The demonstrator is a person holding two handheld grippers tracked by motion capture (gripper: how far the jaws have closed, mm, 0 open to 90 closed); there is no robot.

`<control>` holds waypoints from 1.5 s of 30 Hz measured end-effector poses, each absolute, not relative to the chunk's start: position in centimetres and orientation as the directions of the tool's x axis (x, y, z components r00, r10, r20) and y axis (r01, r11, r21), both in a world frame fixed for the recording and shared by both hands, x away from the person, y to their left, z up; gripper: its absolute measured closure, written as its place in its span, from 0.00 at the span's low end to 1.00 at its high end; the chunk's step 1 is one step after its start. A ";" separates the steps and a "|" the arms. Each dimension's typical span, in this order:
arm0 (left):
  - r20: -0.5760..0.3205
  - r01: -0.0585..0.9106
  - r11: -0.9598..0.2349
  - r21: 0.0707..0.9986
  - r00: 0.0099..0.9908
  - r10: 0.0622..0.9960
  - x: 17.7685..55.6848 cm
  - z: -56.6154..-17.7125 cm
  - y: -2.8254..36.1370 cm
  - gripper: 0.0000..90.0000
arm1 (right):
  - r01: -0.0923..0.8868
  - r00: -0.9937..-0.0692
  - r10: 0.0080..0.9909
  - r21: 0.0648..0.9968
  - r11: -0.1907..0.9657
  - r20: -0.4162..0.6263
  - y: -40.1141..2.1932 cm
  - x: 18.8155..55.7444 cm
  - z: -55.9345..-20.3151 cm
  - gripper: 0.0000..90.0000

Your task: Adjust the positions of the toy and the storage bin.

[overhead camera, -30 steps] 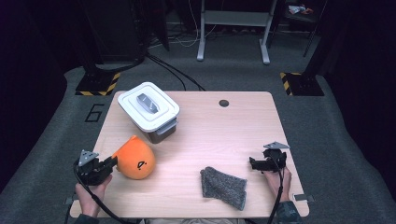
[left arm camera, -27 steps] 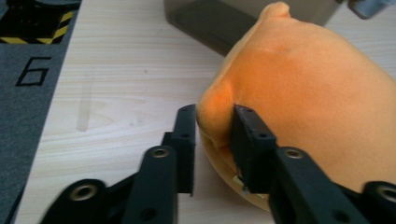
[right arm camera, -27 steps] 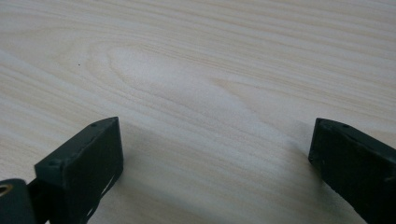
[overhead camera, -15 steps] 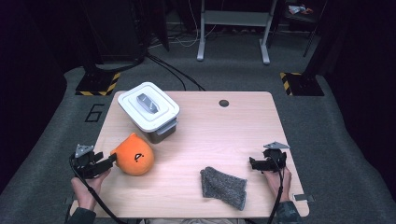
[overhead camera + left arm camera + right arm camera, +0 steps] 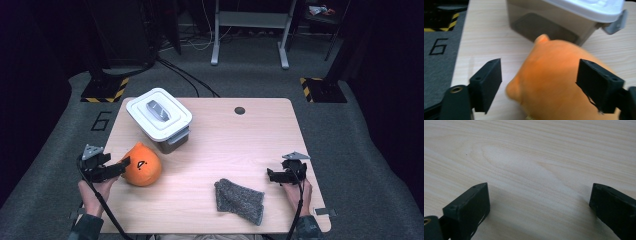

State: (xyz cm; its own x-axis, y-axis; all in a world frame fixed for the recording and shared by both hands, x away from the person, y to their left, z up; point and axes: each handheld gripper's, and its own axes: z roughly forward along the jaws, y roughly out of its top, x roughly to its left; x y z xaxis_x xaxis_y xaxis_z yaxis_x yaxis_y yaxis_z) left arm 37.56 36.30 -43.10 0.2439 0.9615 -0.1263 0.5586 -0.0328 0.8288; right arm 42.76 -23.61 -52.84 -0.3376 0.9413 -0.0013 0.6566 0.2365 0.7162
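The orange plush toy (image 5: 142, 164) lies on the desk (image 5: 235, 145) near its left front corner, just in front of a grey storage box (image 5: 167, 131) that carries a white lid (image 5: 158, 114). The toy has a small dark mark on its upper face and a little nub pointing toward the box.

The left gripper (image 5: 121, 166) sits at the toy's left side, held low over the desk edge by the person's left hand (image 5: 95, 189). Its fingers (image 5: 486, 83) have just been opening, and they now stand wide apart. In the left gripper view the toy bulges up between them: the left finger has a clear strip of bare wood between it and the plush, while the right finger lies against or just in front of the toy's flank, and I cannot tell whether it touches. Nothing is squeezed.

The right gripper (image 5: 271, 175) rests over the desk's right front part, well apart from the toy. Its fingers (image 5: 469, 211) are spread wide with bare wood grain between them, holding nothing.

A grey knitted cloth (image 5: 239, 200) lies crumpled near the front edge, between the two grippers and nearer the right one. A small dark round hole (image 5: 239, 110) sits toward the far edge of the desk.
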 end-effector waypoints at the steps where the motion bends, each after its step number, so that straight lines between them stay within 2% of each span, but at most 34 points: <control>1: -0.114 0.553 -0.056 0.831 0.267 0.957 38.0 -42.7 35.7 0.16 | 0.656 -0.339 0.941 0.716 0.238 -0.002 -23.6 42.8 -52.8 0.02; 6: -0.085 0.545 -0.115 0.830 0.328 0.941 39.7 -41.5 34.1 0.10 | 0.657 -0.336 0.942 0.717 0.233 0.002 -23.6 42.7 -52.8 0.03; 9: -0.072 0.548 -0.151 0.823 0.364 0.928 41.6 -40.6 32.7 0.03 | 0.658 -0.334 0.943 0.717 0.231 0.002 -23.6 42.8 -52.8 0.02; 12: -0.063 0.545 -0.172 0.821 0.385 0.921 42.9 -39.8 31.7 0.01 | 0.657 -0.335 0.942 0.717 0.232 0.002 -23.6 42.8 -52.8 0.02; 21: -0.031 0.506 -0.217 0.835 0.437 0.899 46.1 -38.8 29.3 0.00 | 0.657 -0.334 0.942 0.718 0.231 0.002 -23.6 42.7 -52.8 0.03; 30: -0.009 0.554 -0.267 0.789 0.445 0.895 50.1 -40.0 27.9 0.02 | 0.657 -0.335 0.942 0.717 0.232 0.003 -23.6 42.7 -52.8 0.03; 45: 0.056 0.558 -0.301 0.773 0.413 0.909 51.6 -40.6 28.1 0.02 | 0.656 -0.335 0.942 0.718 0.230 0.004 -23.6 42.7 -52.8 0.03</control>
State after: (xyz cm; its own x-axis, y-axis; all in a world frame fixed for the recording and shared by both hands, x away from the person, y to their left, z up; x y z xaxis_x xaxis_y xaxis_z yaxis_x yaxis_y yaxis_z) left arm 51.63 28.12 -40.64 0.4128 0.9091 0.0564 0.5583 -0.3015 0.7729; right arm 42.71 -23.57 -52.83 -0.3348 0.9423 0.0041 0.6565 0.2301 0.7184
